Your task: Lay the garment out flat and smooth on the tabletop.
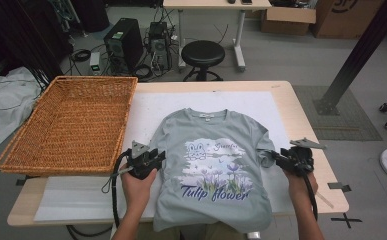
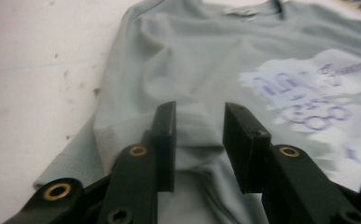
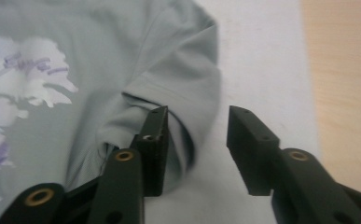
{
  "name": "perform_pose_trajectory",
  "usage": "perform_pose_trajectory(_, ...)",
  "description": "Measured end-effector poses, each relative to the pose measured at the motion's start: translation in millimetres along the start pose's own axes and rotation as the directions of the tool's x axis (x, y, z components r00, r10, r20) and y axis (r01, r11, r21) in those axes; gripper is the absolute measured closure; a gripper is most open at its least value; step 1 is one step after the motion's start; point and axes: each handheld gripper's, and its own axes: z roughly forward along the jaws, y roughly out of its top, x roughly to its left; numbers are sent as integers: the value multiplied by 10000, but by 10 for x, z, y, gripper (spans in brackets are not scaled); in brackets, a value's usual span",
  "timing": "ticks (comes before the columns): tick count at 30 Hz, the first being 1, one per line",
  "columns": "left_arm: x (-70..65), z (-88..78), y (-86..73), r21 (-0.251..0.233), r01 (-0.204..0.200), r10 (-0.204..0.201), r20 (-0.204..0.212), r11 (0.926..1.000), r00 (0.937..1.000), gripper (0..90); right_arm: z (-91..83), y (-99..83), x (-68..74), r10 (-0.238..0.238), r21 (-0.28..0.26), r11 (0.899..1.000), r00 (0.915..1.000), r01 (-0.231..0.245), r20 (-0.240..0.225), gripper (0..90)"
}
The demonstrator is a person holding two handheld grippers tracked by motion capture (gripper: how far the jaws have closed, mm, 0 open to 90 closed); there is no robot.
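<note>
A grey-green T-shirt (image 1: pixel 211 165) with a "Tulip flower" print lies face up on the white mat, its hem hanging over the table's near edge. My left gripper (image 1: pixel 153 160) rests at the shirt's left side by the folded sleeve. In the left gripper view its jaws (image 2: pixel 199 109) stand open over the shirt fabric (image 2: pixel 192 56), with cloth below the gap and no pad pressing it. My right gripper (image 1: pixel 278 157) sits at the right sleeve. In the right gripper view it (image 3: pixel 199 112) is open, its left jaw over the bunched sleeve (image 3: pixel 183 79) and its right jaw over the mat.
A large wicker basket (image 1: pixel 71 80) stands on the table's left part, overhanging its edge. The white mat (image 1: pixel 146 110) covers most of the wooden table (image 1: pixel 306 110). A black stool (image 1: pixel 202 52), computer cases and a desk stand on the floor beyond.
</note>
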Motion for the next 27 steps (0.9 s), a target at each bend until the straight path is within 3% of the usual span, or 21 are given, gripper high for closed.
perform_pose_trajectory(1,8,21,0,128,117,-115,-173,9998,9998,718,70,23,12,-340,267,9990,9991,346,-242,707)
perform_pose_trajectory(2,15,27,5,184,228,-222,-314,9996,9993,756,118,41,21,-829,580,9948,9964,839,-188,858)
perform_pose_trajectory(3,19,29,12,119,269,-261,-571,9996,9980,796,136,52,23,-1431,744,9874,9888,1398,417,866)
perform_pose_trajectory(4,26,32,23,120,206,-194,-900,9997,9958,823,133,65,-25,-1359,684,9892,9860,1296,963,871)
perform_pose_trajectory(6,51,48,48,175,226,-201,-1338,9996,9908,857,99,89,-191,-593,262,9981,9842,557,1670,874)
perform_pose_trajectory(9,83,78,84,279,375,-325,-1610,9989,9864,868,141,130,-376,-391,553,9981,9771,281,2093,870)
perform_pose_trajectory(10,85,84,92,276,413,-364,-1608,9988,9863,868,162,135,-415,-325,661,9976,9756,186,2171,863)
perform_pose_trajectory(12,80,84,97,247,411,-369,-1514,9988,9878,861,181,143,-478,137,775,9965,9798,-297,1996,712)
perform_pose_trajectory(13,74,81,97,216,395,-361,-1416,9990,9893,855,153,147,-498,362,623,9968,9779,-500,2058,644)
perform_pose_trajectory(15,48,51,97,-7,357,-355,-1225,9994,9918,834,32,158,-508,655,-263,9977,9807,-617,1844,612)
perform_pose_trajectory(16,34,37,102,-146,343,-356,-1087,9993,9934,819,-18,172,-482,550,-710,9965,9839,-435,1702,594)
perform_pose_trajectory(18,24,33,118,-158,244,-261,-1172,9996,9928,792,-5,227,-378,-426,-848,9952,9957,496,822,558)
perform_pose_trajectory(19,30,50,122,-62,228,-233,-1223,9997,9922,783,36,250,-314,-969,-773,9920,9943,1002,446,555)
perform_pose_trajectory(21,54,103,121,231,154,-119,-1423,9996,9898,786,154,282,-206,-1758,-441,9832,9839,1771,329,571)
perform_pose_trajectory(22,64,129,118,343,185,-133,-1467,9992,9891,797,224,296,-174,-2175,-66,9759,9746,2182,536,626)
perform_pose_trajectory(23,71,147,116,473,137,-63,-1533,9988,9882,814,278,309,-165,-2520,316,9676,9652,2504,703,772)
perform_pose_trajectory(24,73,157,115,529,97,-13,-1564,9986,9877,824,310,321,-178,-2693,677,9623,9571,2633,1066,852)
perform_pose_trajectory(25,71,163,115,548,25,61,-1575,9985,9875,834,330,339,-224,-2745,903,9604,9509,2637,1426,876)
perform_pose_trajectory(26,66,170,114,562,-34,123,-1591,9984,9872,840,336,359,-291,-2565,998,9653,9484,2415,1862,879)
perform_pose_trajectory(27,66,176,113,594,-85,182,-1643,9982,9863,844,335,382,-382,-2281,1045,9719,9535,2109,1970,880)
